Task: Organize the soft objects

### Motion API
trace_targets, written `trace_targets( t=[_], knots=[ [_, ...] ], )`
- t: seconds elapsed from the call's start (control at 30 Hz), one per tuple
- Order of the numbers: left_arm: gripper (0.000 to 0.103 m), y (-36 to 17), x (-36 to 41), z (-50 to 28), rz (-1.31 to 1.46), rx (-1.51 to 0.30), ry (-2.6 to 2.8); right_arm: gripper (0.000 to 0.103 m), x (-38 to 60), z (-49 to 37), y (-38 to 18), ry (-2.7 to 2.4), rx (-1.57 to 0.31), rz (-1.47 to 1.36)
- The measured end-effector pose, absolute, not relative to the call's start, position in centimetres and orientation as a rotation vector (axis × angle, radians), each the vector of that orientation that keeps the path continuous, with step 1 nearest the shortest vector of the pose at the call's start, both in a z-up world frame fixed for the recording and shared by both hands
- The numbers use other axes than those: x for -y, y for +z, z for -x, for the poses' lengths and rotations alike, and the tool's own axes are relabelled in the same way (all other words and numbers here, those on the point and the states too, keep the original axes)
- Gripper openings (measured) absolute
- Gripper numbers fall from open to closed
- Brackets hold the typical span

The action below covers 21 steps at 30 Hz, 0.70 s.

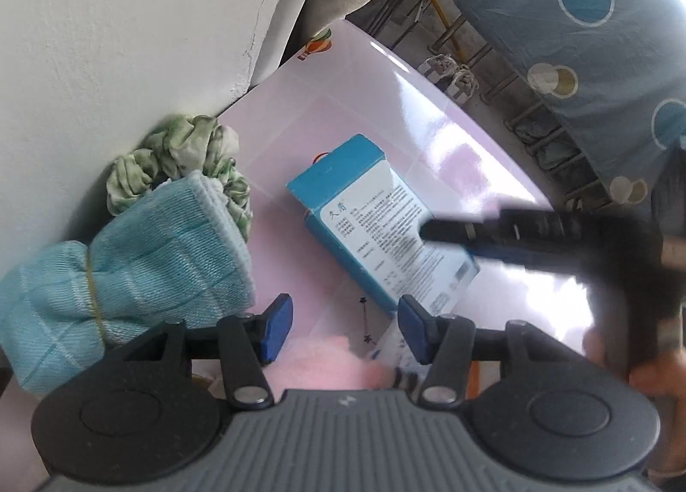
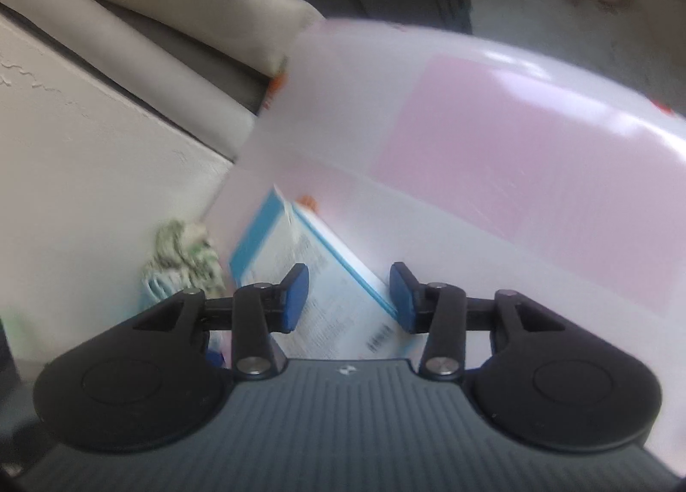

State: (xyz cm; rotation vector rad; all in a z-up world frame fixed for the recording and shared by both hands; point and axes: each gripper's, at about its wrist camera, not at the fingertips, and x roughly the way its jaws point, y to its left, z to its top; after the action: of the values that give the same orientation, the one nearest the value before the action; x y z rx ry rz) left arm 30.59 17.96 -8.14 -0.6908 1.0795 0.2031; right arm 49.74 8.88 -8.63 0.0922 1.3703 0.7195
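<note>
Both our grippers hang open, empty: left gripper (image 1: 343, 329), right gripper (image 2: 348, 299). Teal towel (image 1: 128, 273), rubber-banded, sits at the wall on the pink counter (image 1: 428, 115), touching the green scrunchie (image 1: 180, 153). Blue box (image 1: 377, 226) lies beside them, under the right gripper.

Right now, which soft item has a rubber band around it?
The light blue towel, cinched by a yellow band; the green patterned cloth behind it is loose, unbanded.

Towel (image 1: 128, 269) left of box (image 1: 377, 226), scrunchie (image 1: 180, 157) behind.
</note>
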Motion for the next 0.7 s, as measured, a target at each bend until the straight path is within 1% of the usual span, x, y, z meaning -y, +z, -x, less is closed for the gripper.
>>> trace_targets(
  t=[0.23, 0.4, 0.7],
  knots=[
    [0.055, -7.6, -17.9, -31.2, 0.767, -1.061, 0.137, 0.042, -4.6, -48.3, -9.5, 0.7, -1.397, -0.178],
    [0.059, -7.1, -17.5, -32.8, 0.752, -1.07, 0.142, 0.042, -3.6, -49.4, -10.1, 0.684, -1.353, -0.277],
    [0.058, -9.2, -16.8, -34.9, 0.837, -1.143, 0.122, 0.041, -3.4, -49.7, -11.5, 0.691, -1.383, -0.387]
  ],
)
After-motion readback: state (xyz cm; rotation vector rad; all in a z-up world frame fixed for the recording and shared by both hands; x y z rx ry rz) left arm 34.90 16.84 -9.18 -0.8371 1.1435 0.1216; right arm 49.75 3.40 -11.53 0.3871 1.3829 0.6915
